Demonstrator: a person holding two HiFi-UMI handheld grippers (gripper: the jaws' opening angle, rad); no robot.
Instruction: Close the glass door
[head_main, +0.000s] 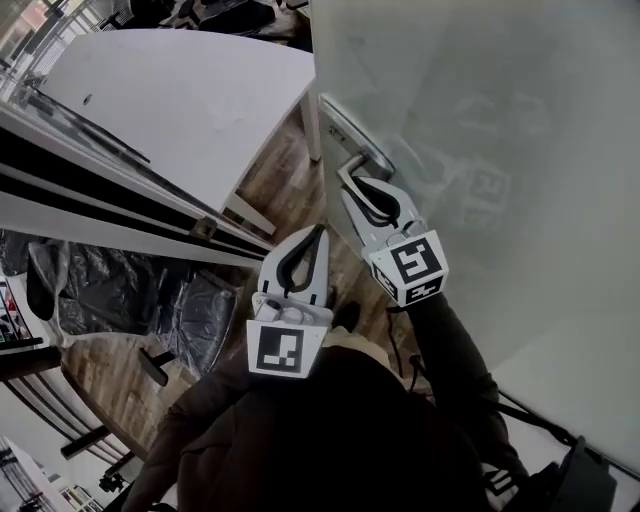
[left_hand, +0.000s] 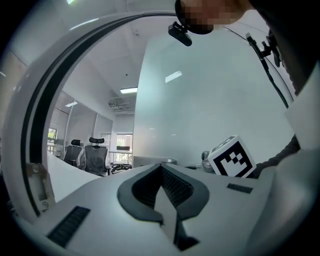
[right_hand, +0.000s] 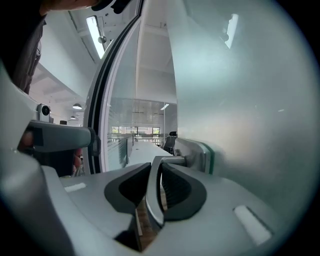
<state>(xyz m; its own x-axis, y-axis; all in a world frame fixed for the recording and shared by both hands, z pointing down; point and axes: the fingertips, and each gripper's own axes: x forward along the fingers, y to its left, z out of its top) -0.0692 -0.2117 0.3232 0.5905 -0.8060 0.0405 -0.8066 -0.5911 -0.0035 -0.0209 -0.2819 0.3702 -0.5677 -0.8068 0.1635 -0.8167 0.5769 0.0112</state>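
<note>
Wood-plank floor (head_main: 270, 175) and a white table (head_main: 190, 100) at ten o'clock fill the office. At two o'clock stands the frosted glass door (head_main: 480, 130), pale and cloudy. The right gripper (head_main: 362, 185) is clamped on its metal lever handle (head_main: 352, 168). At six o'clock, the left gripper (head_main: 318, 235) is pinched together on nothing. Both marker cubes carry black-and-white squares.

Glass door (head_main: 480, 150) fills the right of the head view; worktop (head_main: 180, 100) at upper left, floor (head_main: 280, 170) between them. Door handle (head_main: 362, 160) on the door's left edge, centre frame. Right hand-held gripper (head_main: 358, 185) just below, jaws clamped either side of the lever. Left hand-held gripper (head_main: 320, 232) lower left of it, clear of the door, jaws together on nothing.
</note>
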